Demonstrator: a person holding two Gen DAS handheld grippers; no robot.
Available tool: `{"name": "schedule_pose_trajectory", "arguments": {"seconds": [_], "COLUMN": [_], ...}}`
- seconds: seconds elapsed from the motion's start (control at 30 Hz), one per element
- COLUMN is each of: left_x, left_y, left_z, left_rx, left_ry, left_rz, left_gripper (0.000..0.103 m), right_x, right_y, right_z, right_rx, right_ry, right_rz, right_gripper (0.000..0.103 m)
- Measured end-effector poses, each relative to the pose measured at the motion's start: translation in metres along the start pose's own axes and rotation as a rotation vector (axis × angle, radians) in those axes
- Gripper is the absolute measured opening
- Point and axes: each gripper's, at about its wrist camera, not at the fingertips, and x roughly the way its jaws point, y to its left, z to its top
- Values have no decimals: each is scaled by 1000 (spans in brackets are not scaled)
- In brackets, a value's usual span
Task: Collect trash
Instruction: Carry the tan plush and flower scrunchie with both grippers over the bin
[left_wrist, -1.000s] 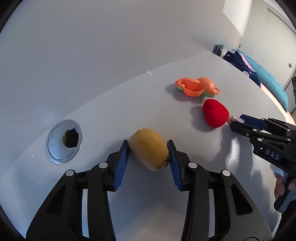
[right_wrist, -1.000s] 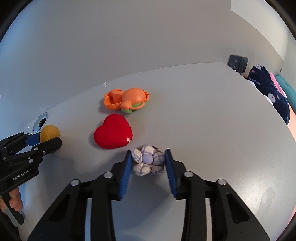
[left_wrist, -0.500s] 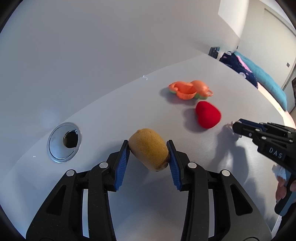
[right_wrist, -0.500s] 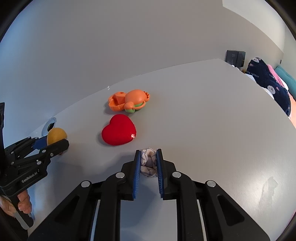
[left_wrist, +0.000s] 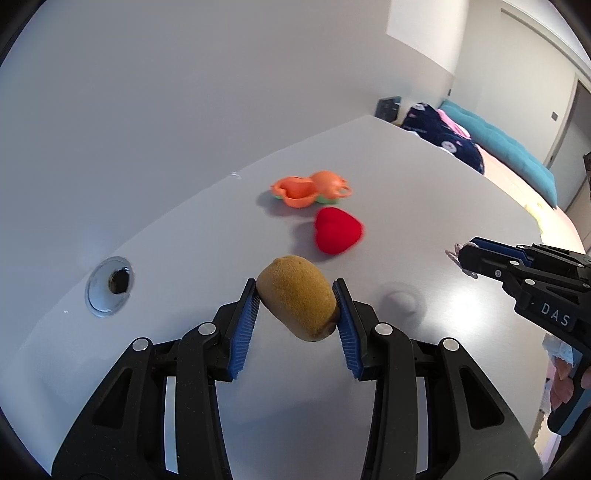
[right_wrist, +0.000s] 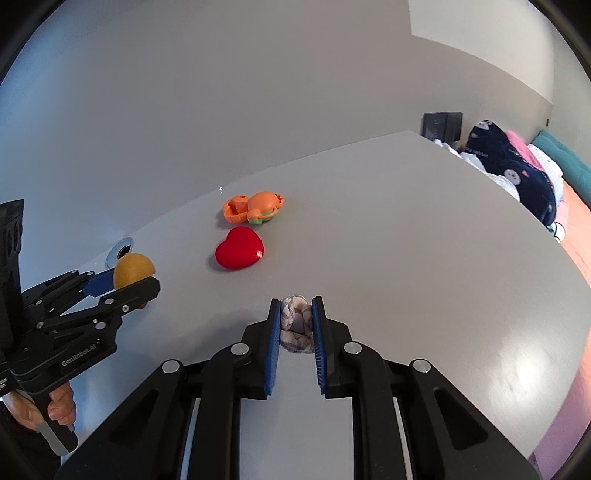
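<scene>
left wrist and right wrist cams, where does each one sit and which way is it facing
Left wrist: sits on the left gripper, looking forward along its fingers, which are shut on the kiwi, across the grey table; the right gripper enters from the right.
Right wrist: sits on the right gripper, shut on the checked cloth ball, facing the wall; the left gripper and its hand show at left.
Shared: the red heart, the orange toy, the table hole.

— Surface?
— Grey matte tabletop (right_wrist: 406, 229), round metal cable grommet (left_wrist: 109, 286) set into it near the wall.
— Beyond the far edge?
— Dark navy patterned fabric bundle (right_wrist: 517, 177); teal cushioned bench (left_wrist: 517, 155); black wall box (right_wrist: 442, 124).
</scene>
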Motion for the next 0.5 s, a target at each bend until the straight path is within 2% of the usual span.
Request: {"name": "schedule_pose_trajectory", "arguments": {"seconds": [0.27,0.5], "left_x": [-13,-26], "left_y": [-50,-104], "left_z": [-13,-18], "left_rx": [55,123], "left_ry": [4,-10], "left_rz": [-45,-102], "left_gripper": [41,41], "right_x": [-44,-90], "right_y": [-18,-51], "right_z": [-26,-56], "right_rx": [25,75], "right_ry": [-36,-73], "right_rz": [-21,-66], "right_gripper": [18,18]}}
